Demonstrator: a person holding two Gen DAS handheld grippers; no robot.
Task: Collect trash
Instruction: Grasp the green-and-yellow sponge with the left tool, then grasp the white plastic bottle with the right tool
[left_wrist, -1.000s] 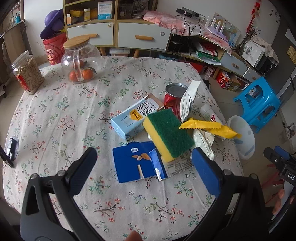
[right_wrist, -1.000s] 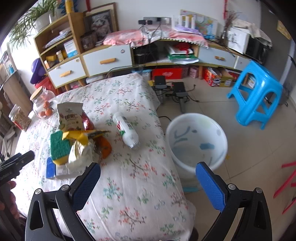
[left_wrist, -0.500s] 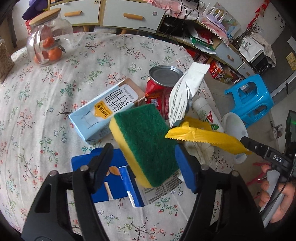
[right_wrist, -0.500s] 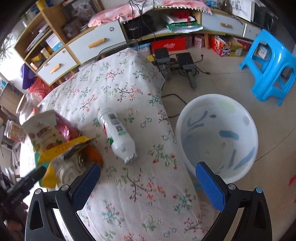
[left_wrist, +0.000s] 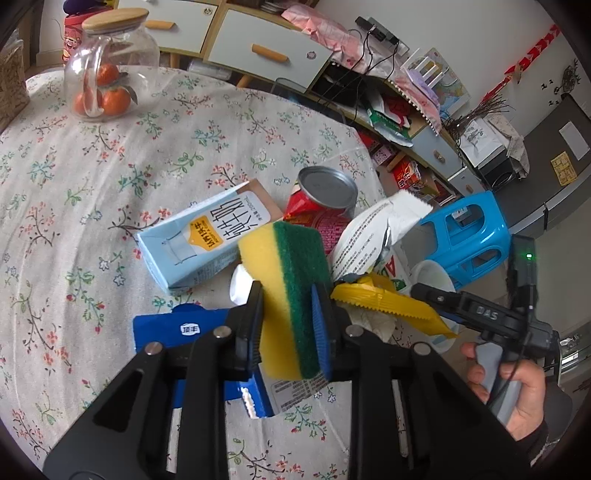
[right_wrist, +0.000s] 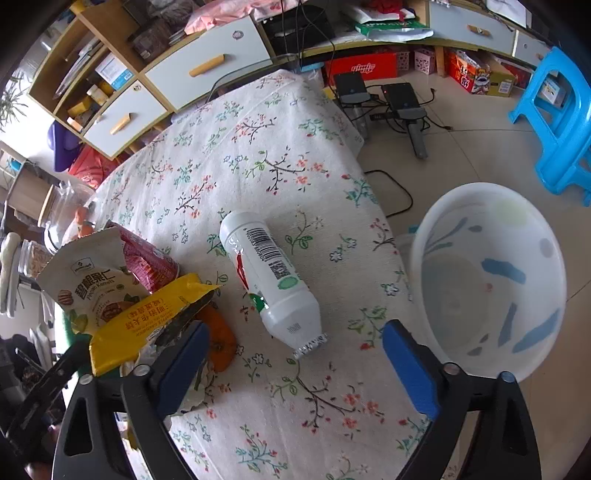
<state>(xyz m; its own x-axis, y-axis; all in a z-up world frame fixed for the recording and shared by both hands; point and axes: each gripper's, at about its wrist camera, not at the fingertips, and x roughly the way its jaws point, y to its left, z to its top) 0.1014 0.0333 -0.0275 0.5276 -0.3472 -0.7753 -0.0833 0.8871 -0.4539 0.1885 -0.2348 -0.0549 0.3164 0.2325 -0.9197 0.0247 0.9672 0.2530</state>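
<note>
The sponge (left_wrist: 291, 295), yellow with a green scouring face, stands on edge between the pads of the left gripper (left_wrist: 288, 325), whose jaws are closing and already press on both of its flat sides, the yellow side against the left pad and the green side against the right one. It sits at the near edge of a heap of trash on the floral tablecloth (left_wrist: 110, 177). Just behind it lies a pale blue carton (left_wrist: 199, 243) on its side, and to the right of that a red can (left_wrist: 325, 199) with its silver end up. A white snack bag (left_wrist: 373, 236) leans against the can, and a yellow wrapper (left_wrist: 388, 306) juts out to the right of the sponge, over crumpled white paper. Under the sponge and the gripper's arms lies a flat blue packet (left_wrist: 177, 328). Farther back on the table stands a glass jar (left_wrist: 107, 70) with a wooden lid and oranges inside. At the right edge of the left wrist view a hand (left_wrist: 517, 391) grips the handle of the right gripper (right_wrist: 291, 358). In the right wrist view that gripper's jaws are wide and closing, and nothing is pressed by its pads; a white plastic bottle (right_wrist: 269, 280) lies on its side on the cloth with its open neck pointing toward the gap between the pads. A piece of orange peel (right_wrist: 221, 343) lies just beside the left pad. On the floor to the right of the table stands a white bin (right_wrist: 487, 273), and beyond it a blue stool (right_wrist: 561, 122).
</note>
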